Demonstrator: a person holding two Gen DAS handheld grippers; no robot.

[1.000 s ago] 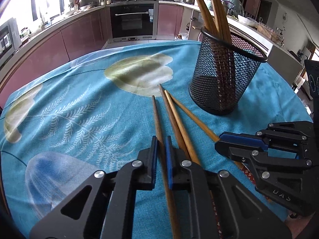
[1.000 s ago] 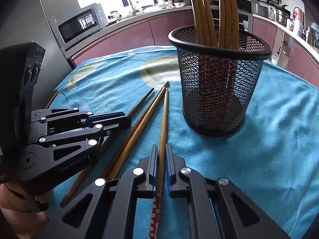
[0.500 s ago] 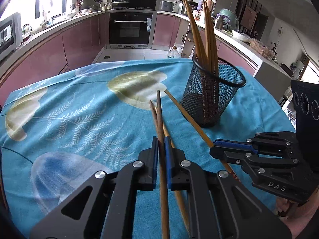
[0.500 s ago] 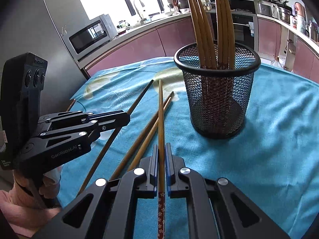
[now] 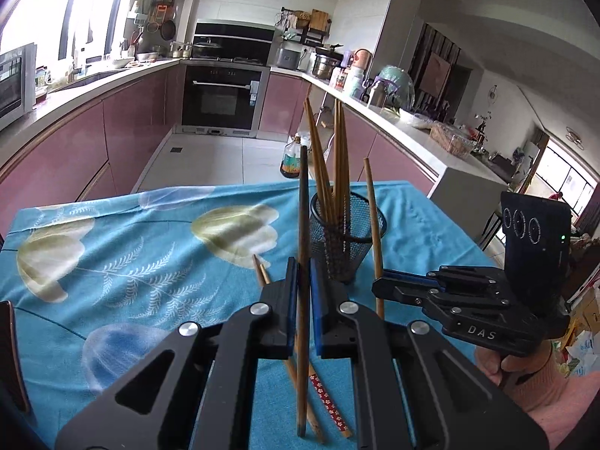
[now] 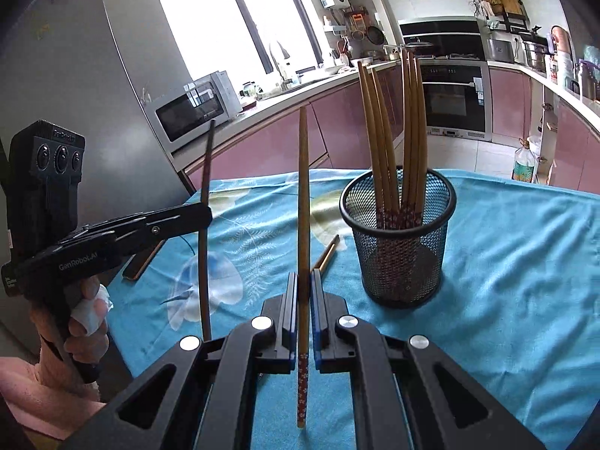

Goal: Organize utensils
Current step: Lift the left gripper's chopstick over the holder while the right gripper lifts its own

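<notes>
Above the blue tablecloth [image 5: 112, 262], each gripper clamps one chopstick upright — left gripper [image 5: 303, 288] the dark chopstick [image 5: 303, 225], right gripper [image 6: 303, 300] the flower-ended chopstick [image 6: 303, 206]. Several sticks already stand in the mesh cup [image 6: 399, 262]; two loose chopsticks [image 5: 322, 390] remain on the cloth — roughly midway.

One mesh holder [image 6: 397, 240]. Six chopsticks [image 6: 393, 131] upright inside. Two chopsticks [image 5: 262, 273] flat on the tabletop, at 9 o'clock of it. Two more lifted: dark chopstick [image 5: 303, 262], pale chopstick [image 6: 303, 225].
</notes>
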